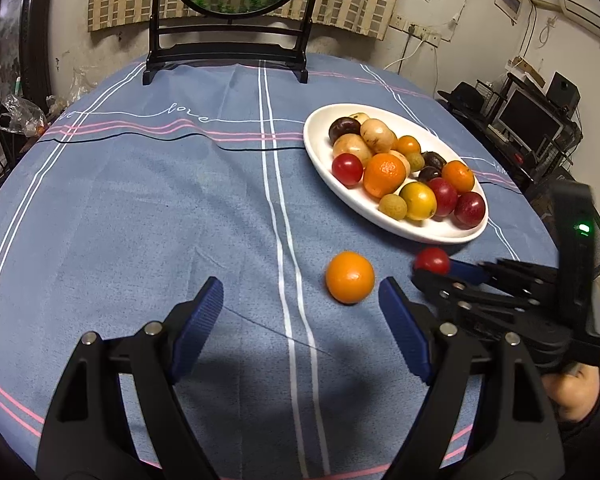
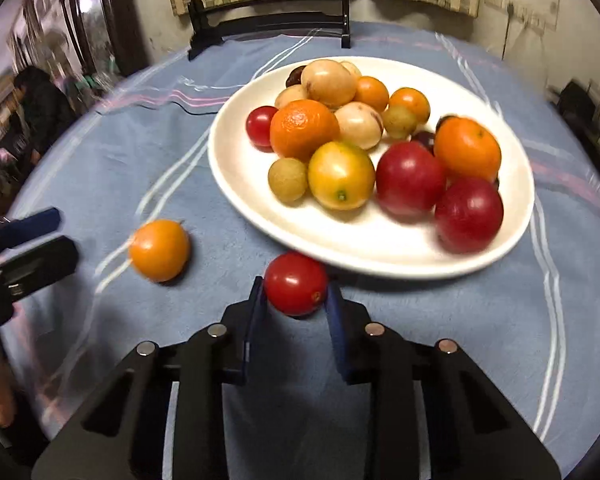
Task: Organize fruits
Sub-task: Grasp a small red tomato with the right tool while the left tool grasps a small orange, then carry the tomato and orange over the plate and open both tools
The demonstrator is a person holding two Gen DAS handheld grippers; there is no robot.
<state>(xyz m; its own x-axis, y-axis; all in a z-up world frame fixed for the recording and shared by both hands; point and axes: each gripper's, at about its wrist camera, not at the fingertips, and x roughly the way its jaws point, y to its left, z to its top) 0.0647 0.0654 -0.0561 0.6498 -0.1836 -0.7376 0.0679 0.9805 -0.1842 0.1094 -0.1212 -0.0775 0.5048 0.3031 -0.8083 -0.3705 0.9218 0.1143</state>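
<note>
on the blue striped cloth [image 2: 100, 168], just before the glossy white oval plate [image 2: 236, 200] of heaped fruit, the right gripper [image 2: 296, 304] is clenched on a smooth round red tomato [image 2: 296, 282], its stem scar facing lower right. the left gripper [image 1: 300, 304] stands released near a dimpled orange [image 1: 350, 277]; the back fruit is partly hidden.

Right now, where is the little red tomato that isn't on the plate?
The red tomato sits between the right gripper pads on the tablecloth, just in front of the white plate.
</note>
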